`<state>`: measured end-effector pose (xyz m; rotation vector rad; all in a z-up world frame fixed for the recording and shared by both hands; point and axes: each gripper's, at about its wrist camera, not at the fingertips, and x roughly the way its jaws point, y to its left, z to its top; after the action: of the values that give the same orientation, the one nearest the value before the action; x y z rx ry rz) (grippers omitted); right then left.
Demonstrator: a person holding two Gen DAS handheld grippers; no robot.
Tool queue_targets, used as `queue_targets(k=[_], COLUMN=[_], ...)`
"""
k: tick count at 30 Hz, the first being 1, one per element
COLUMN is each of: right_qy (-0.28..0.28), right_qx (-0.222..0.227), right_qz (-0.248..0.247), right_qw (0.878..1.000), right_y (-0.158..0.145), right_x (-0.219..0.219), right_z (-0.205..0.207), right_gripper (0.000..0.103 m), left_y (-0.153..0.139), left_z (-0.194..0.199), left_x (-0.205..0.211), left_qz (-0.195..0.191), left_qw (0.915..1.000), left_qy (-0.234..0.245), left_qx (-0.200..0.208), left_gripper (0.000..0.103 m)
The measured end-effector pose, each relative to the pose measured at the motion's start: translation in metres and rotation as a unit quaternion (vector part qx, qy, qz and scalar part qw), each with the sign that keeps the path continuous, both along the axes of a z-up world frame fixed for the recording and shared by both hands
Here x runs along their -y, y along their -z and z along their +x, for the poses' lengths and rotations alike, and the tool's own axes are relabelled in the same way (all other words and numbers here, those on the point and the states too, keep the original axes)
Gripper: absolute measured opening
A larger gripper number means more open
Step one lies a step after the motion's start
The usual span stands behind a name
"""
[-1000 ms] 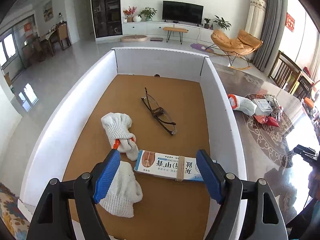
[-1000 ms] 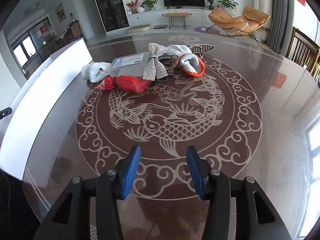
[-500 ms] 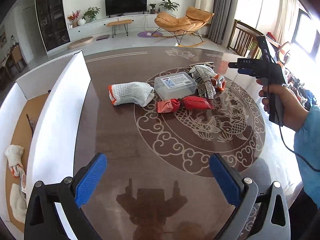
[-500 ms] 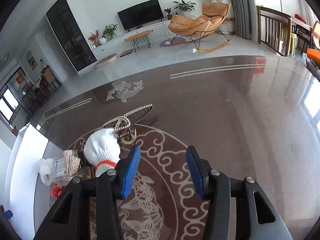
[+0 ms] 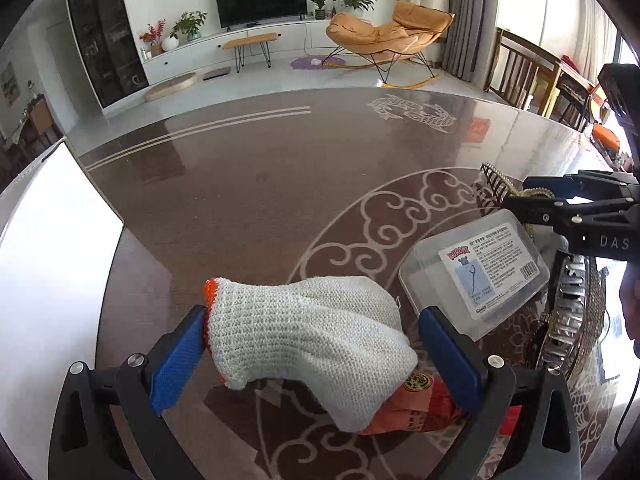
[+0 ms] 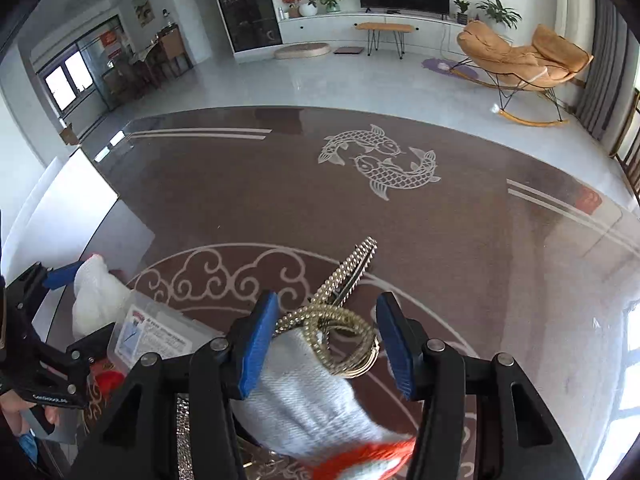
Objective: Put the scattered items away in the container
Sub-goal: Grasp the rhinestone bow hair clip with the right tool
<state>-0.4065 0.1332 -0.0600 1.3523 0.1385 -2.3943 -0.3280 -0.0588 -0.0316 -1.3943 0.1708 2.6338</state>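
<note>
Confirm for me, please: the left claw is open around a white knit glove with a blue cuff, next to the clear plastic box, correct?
Nearly. The left wrist view shows the left claw open around the white knit glove beside the clear plastic box, but the glove's cuff is orange, not blue. Only the claw's pads are blue.

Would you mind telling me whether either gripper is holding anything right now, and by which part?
Nothing is held. The left gripper stands open around a white glove; the right gripper, jaws opening, straddles another glove.

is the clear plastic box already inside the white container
No, the clear plastic box sits on the brown table beside a white knit glove, well apart from the white container.
</note>
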Motion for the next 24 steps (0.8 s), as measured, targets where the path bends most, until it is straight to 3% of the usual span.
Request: queue_targets(k=[3,6,10,12,15,17,21,24], right_qy=[-0.017,0.011,0.084,0.114,0.128,0.130,0.120,0.102], right_qx=[0.005,-0.009,-0.068,-0.067,-0.023,-0.015,-0.044,-0.041], right_qz=[0.056,0.005,-0.049,-0.049,-0.022,-0.006,0.043,0.024], right_qw=[0.998,1.000,0.993,0.990,0.991,0.991,0.991,0.994], right_y=[0.009,-0.003,-0.038,-0.042,-0.022,-0.007,0.002,0.007], right_x=[-0.013,-0.066,-0.137,-0.158,-0.163,-0.155,-0.139,-0.135], right_z=[0.052,0.102,0.178,0.208,0.234,0.244,0.254,0.259], right_gripper=[0.053,0.053,0.053,0.053,0.053,0.053,0.053,0.053], left_y=[-0.001,-0.021,-0.046,-0.043,-0.026,-0.018,-0.012,-0.008], left_z=[0.025,0.056,0.110,0.134,0.156,0.159,0.140,0.116], left_x=[-0.021,-0.019,-0.001,0.001,-0.012,-0.022,-0.038,-0.058], left_qz=[0.019,0.069,0.082,0.074,0.071,0.084,0.123,0.133], left_qw=[0.9987,0.9961,0.9956,0.9967,0.9974,0.9964,0.9903,0.9881], left_qy=[0.047,0.054,0.030,0.022,0.011,-0.003,-0.063,-0.076], left_qx=[0.003,-0.008,-0.036,-0.025,0.000,0.014,0.014,0.017], left_gripper=[0.103,0.103,0.103,0.103,0.103,0.103,0.103,0.103])
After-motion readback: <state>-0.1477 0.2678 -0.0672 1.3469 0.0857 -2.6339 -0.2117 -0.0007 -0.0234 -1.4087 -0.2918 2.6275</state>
